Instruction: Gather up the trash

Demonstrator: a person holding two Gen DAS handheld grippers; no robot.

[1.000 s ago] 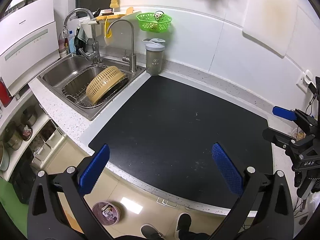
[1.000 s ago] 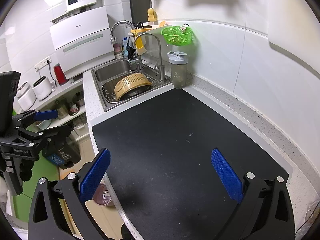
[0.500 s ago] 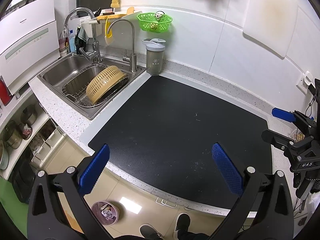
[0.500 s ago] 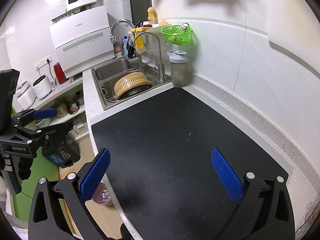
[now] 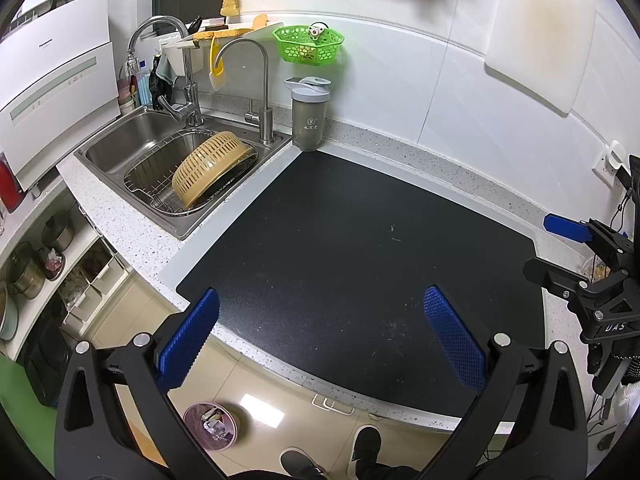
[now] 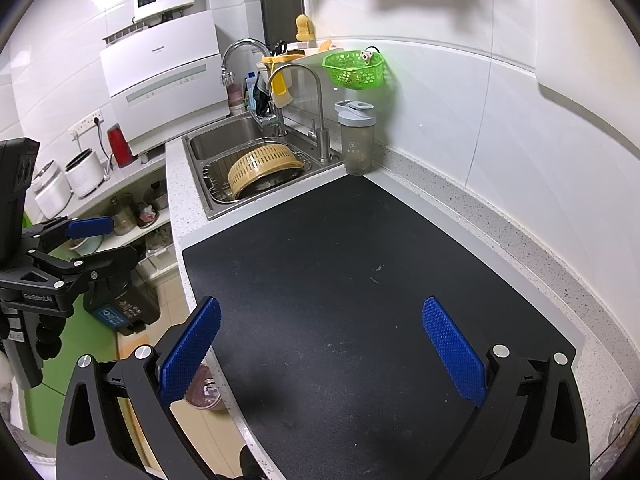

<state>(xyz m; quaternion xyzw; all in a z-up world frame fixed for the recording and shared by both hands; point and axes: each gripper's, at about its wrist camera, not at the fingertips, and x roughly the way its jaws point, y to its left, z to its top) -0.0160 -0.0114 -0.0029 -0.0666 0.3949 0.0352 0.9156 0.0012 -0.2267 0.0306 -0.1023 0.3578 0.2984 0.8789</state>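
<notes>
Both the left gripper (image 5: 320, 336) and right gripper (image 6: 320, 344) hang spread wide and empty over the black mat (image 5: 360, 248). Trash, seemingly crumpled wrappers, fills the pink bin (image 5: 211, 426) at lower left.

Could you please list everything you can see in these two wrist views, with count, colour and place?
Mat: one, black, on the speckled counter.
Sink: one, steel, left of the mat.
Colander: one, beige, tilted in the sink's wire rack.
Taps: two, chrome, behind the sink.
Shaker bottle: one, grey, at the mat's far corner.
Basket: one, green, on the wall.
Cutting board: one, white, hanging on the right wall.
Appliance: one, white, left of the sink.
Kettle: one, red, beside the appliance.
Bin: one, pinkish, on the floor, trash inside.
Shoes: two, dark, on the floor.
Left tongs: one, black with blue pads, open.
Right tongs: one, same, open.
</notes>
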